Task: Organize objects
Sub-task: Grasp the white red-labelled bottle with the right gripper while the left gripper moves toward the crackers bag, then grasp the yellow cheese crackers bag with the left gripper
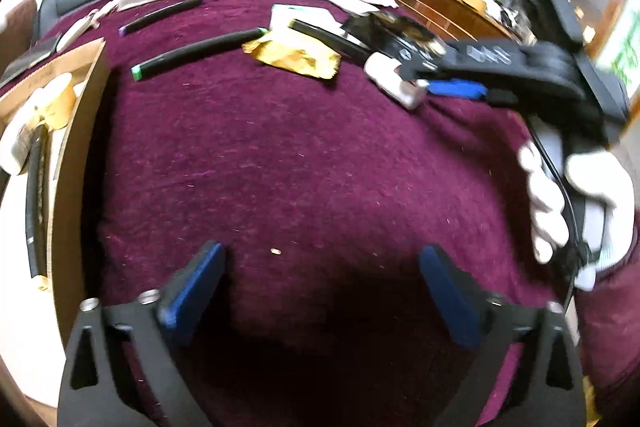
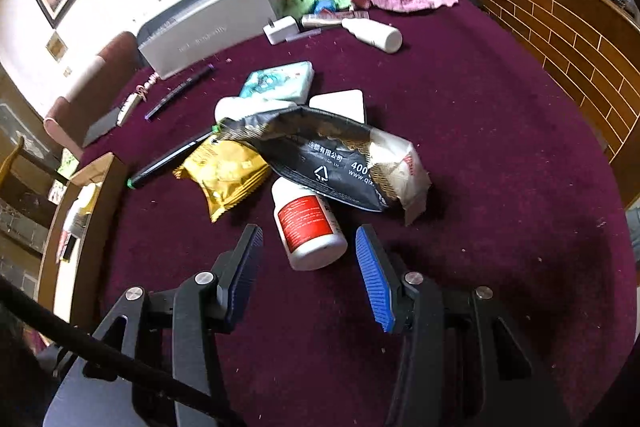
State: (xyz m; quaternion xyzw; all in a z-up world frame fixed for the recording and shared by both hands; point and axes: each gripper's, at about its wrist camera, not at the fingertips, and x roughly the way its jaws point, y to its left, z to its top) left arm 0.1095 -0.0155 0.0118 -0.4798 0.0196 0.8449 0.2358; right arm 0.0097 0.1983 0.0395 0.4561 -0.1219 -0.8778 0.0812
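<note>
The white bottle (image 2: pixel 310 225) with the red label lies on its side on the maroon surface (image 2: pixel 500 155), between the wide-open, empty jaws of the right gripper (image 2: pixel 308 267), its far end tucked under a black snack bag (image 2: pixel 332 159). The left gripper (image 1: pixel 320 291) hangs over bare cloth, jaws wide apart and empty. A few items already sit in the cardboard box (image 1: pixel 76 131) at the left; most, including the yellow packet (image 2: pixel 224 171) and markers, seem unsorted. The box's contents are cut off and blurred.

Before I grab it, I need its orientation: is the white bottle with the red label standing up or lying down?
Lying down. The white bottle rests on its side on the maroon cloth, between the right gripper's open jaws.
</note>
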